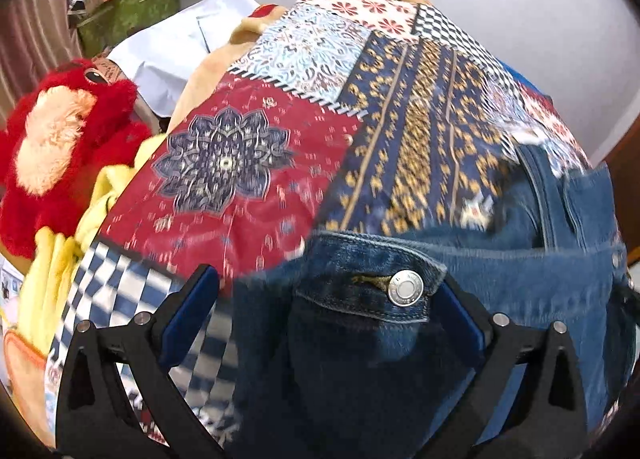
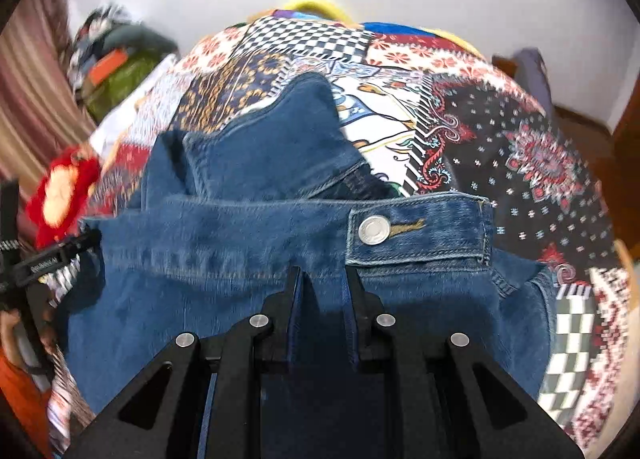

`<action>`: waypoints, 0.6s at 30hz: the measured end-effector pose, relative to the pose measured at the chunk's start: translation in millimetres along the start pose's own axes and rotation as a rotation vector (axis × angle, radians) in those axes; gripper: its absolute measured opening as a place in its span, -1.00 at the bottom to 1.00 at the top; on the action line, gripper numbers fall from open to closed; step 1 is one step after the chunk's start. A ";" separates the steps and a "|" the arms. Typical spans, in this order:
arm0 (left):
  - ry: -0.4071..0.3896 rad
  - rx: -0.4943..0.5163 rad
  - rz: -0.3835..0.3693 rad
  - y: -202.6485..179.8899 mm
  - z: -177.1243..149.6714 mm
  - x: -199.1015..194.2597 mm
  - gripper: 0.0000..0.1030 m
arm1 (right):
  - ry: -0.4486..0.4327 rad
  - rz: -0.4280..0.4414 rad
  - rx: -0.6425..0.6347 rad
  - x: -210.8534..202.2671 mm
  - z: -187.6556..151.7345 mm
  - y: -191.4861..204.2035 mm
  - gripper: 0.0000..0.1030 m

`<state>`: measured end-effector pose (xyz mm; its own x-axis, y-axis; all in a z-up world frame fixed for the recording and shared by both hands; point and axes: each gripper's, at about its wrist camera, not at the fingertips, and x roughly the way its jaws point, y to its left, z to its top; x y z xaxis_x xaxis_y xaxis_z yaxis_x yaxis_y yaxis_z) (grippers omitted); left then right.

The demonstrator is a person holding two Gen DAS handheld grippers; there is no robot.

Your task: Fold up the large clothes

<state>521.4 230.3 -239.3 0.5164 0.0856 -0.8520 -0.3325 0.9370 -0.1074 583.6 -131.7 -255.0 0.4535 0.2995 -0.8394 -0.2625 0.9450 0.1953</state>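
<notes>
Left wrist view: the left gripper [image 1: 328, 319] is being held spread wide, released, astride the denim garment [image 1: 400, 339] lying on the patchwork bedspread [image 1: 256, 163]; its buttoned cuff [image 1: 384, 295] is risking slipping unclamped.

Right wrist view: the right gripper [image 2: 322, 299] is being kept clenched on denim; one-sided tension is likely dragging the fold askew.

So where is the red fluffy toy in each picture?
Left wrist view: the red fluffy toy is big, at the left edge, beside the patchwork bedspread.
Right wrist view: the red fluffy toy is small and blurred at the left edge, above the left tool.
Shared landmark: the denim garment with a silver button lies right of the toy in both.
</notes>
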 end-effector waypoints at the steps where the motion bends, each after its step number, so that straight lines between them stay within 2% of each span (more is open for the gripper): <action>1: 0.015 0.009 0.011 -2.3 3.8 6.6 1.00 | 0.006 0.004 0.014 2.1 2.3 -1.4 -0.72; 4: 0.079 0.017 0.023 -10.2 4.0 17.4 1.00 | 0.005 -0.033 0.010 1.0 3.2 5.1 -0.72; 6: 0.058 0.025 0.029 -13.5 0.6 5.7 1.00 | 0.005 -0.060 -0.024 -6.4 0.9 12.8 -0.72; 10: -0.012 0.071 -0.001 -20.0 -9.3 -34.6 1.00 | -0.039 -0.011 -0.115 -38.6 -8.9 35.2 -0.72; 15: -0.098 0.123 -0.080 -29.2 -19.0 -94.2 1.00 | -0.109 0.001 -0.232 -85.3 -26.0 72.3 -0.72; 18: -0.111 0.177 -0.124 -38.4 -28.4 -119.0 1.00 | -0.114 0.031 -0.249 -103.3 -36.5 86.7 -0.72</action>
<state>450.3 174.4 -148.3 0.6315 -0.0060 -0.7754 -0.1228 0.9866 -0.1076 482.9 -85.5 -170.0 0.5313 0.3544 -0.7695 -0.4729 0.8777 0.0777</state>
